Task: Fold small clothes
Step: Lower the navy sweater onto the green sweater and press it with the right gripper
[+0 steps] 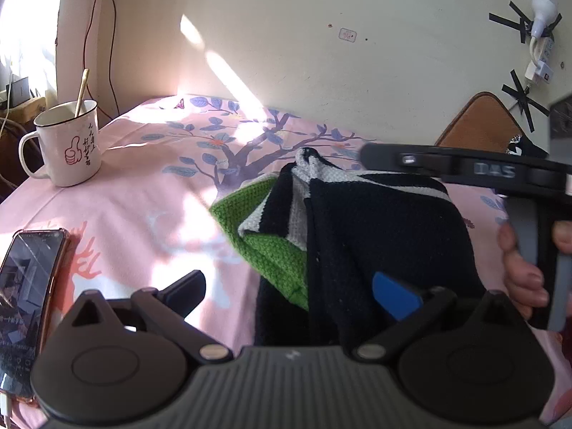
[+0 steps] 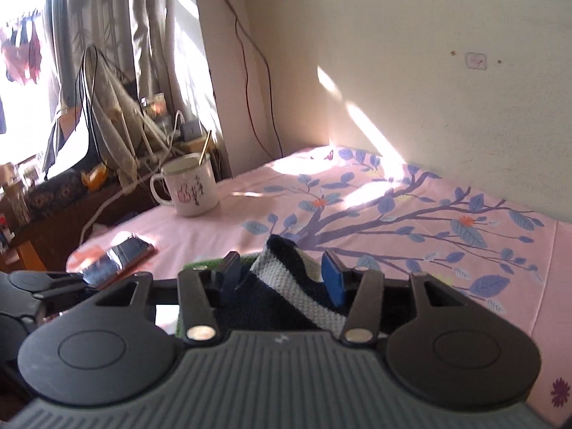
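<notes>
Chunky knit garment [image 1: 375,228] (black, grey-white stripes, green panel) lies bunched on smooth pink leaf-print sheet [image 1: 150,193], at abt 2 o'clock from enamel mug [image 1: 66,143]. Left gripper [image 1: 296,286] spread wide, nothing pinched, blue pad over black knit. Right gripper [image 2: 282,279] part open w/ striped fold betw. pads; actual grip can't tell.

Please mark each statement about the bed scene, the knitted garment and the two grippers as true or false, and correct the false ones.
1. The mug holds a spoon. True.
2. The knitted garment is plain red. False: it is dark with white stripes and green parts.
3. The left gripper stands wide open. True.
4. The phone lies on top of the garment. False: it lies apart, on the pink sheet.
</notes>
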The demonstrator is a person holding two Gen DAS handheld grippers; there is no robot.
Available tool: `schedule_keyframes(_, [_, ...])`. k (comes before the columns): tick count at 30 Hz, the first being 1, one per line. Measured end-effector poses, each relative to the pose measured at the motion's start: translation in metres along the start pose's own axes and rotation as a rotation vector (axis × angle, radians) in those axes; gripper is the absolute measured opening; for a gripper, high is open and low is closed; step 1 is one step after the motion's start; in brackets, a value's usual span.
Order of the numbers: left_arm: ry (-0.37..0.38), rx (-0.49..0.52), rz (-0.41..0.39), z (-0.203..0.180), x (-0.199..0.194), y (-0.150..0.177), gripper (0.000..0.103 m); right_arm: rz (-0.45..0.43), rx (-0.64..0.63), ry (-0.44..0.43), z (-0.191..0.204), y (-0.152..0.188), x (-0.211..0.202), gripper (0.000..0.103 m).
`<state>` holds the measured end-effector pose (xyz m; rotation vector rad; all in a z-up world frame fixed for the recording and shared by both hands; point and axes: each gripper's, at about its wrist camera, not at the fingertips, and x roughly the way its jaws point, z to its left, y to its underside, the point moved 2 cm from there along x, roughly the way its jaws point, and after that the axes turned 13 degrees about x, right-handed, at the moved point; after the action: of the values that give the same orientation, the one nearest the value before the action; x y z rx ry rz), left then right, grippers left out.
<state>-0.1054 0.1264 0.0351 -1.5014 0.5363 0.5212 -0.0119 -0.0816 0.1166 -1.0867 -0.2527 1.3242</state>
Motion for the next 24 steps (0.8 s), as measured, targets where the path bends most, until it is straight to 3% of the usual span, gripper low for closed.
schedule_keyframes(5, [0.038, -0.037, 0.057, 0.009, 0.019, -0.007, 0.103, -0.124, 0.118, 0.031, -0.028, 0.014, -0.058, 0.069])
schedule_keyframes(9, [0.105, -0.067, 0.102, 0.008, 0.035, -0.006, 0.103, -0.109, 0.285, 0.032, -0.057, 0.034, -0.081, 0.085])
schedule_keyframes(13, [0.196, -0.139, 0.105, 0.01, 0.038, 0.001, 0.103, -0.015, 0.427, -0.023, -0.067, 0.053, -0.075, 0.085])
schedule_keyframes(15, [0.236, -0.161, 0.104, 0.012, 0.038, 0.002, 0.103, 0.036, 0.435, -0.045, -0.062, 0.057, -0.06, 0.087])
schedule_keyframes(17, [0.29, -0.188, 0.1, 0.012, 0.036, 0.004, 0.103, 0.048, 0.392, 0.004, -0.054, 0.06, -0.047, 0.088])
schedule_keyframes(24, [0.281, -0.182, 0.104, 0.009, 0.037, 0.003, 0.103, 0.059, 0.43, 0.018, -0.063, 0.061, -0.03, 0.089])
